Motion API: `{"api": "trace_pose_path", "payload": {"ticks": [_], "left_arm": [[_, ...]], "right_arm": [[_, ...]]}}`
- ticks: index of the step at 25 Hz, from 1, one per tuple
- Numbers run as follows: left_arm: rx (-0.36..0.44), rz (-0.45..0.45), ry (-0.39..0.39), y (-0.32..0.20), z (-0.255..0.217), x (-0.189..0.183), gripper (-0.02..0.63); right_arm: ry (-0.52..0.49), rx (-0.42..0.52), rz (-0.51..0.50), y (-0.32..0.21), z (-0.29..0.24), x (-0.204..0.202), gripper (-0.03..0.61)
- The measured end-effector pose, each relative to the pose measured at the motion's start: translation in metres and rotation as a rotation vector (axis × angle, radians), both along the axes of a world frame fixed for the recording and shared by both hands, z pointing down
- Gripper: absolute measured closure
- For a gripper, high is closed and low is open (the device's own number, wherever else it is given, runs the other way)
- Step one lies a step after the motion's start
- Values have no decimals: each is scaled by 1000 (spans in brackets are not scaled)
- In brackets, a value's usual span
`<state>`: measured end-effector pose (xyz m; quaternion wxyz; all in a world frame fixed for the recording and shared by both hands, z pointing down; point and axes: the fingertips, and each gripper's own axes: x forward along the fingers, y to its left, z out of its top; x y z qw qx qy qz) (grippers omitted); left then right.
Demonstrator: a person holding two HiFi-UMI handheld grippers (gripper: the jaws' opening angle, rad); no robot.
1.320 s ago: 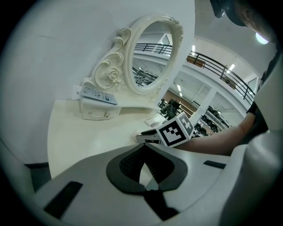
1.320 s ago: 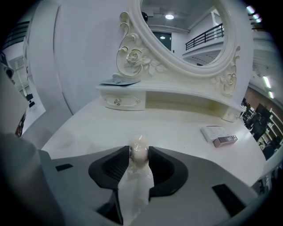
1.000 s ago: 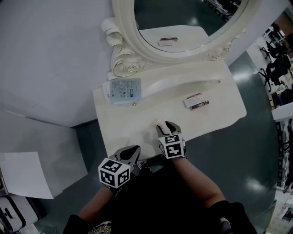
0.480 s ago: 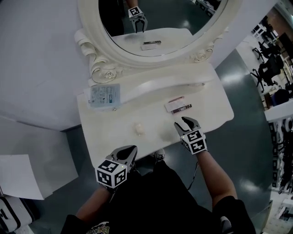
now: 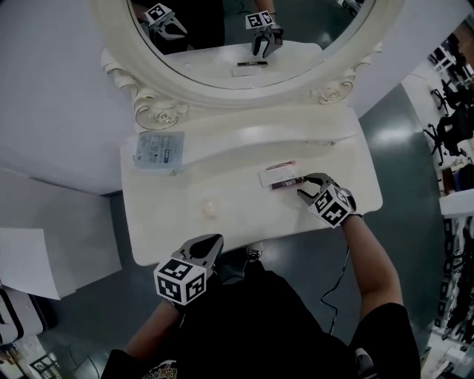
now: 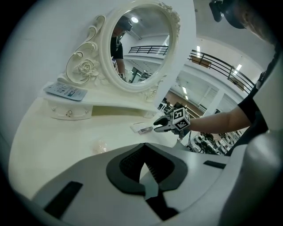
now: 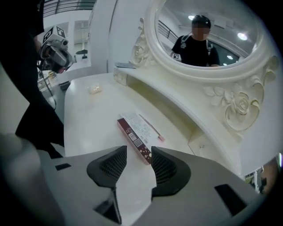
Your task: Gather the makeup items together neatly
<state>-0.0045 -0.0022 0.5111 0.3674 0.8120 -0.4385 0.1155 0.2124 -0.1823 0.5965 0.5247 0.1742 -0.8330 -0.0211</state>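
Right claw (image 7: pixel 139 155) apart over the dark red box (image 7: pixel 132 137) end, left claw (image 6: pixel 143 146) together and empty: an off-centre closure may skid the box along the table (image 7: pixel 84 114).

Cream dressing table (image 5: pixel 155 229) backs onto a white wall (image 5: pixel 52 81) at my left. Its oval mirror (image 5: pixel 326 22) sits in a rose-carved frame. To the right, glossy grey floor (image 5: pixel 415 244) catches ceiling lights. Black office chairs (image 5: pixel 453 122) stand far right. A white panel (image 5: pixel 29 270) lies near left.
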Motion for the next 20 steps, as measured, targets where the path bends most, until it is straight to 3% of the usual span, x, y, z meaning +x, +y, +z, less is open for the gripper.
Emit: {"api": "trace_pose_path", "payload": {"ticks": [5, 10, 12, 14, 16, 20], "left_arm": [[-23, -74, -1, -2, 7, 15, 604], [-44, -135, -3, 2, 13, 24, 604], [-47, -150, -4, 4, 14, 26, 604], [-48, -156, -5, 5, 15, 28, 604], [-47, -158, -7, 6, 14, 30, 604], [-37, -150, -10, 7, 9, 29, 604]], "right_arm": [[98, -41, -217, -10, 22, 3, 393], [132, -131, -332, -10, 34, 1, 394], [142, -152, -356, -9, 37, 1, 397], [143, -154, -367, -8, 37, 1, 456], [142, -140, -373, -4, 37, 1, 462], [117, -111, -314, 8, 35, 2, 472]]}}
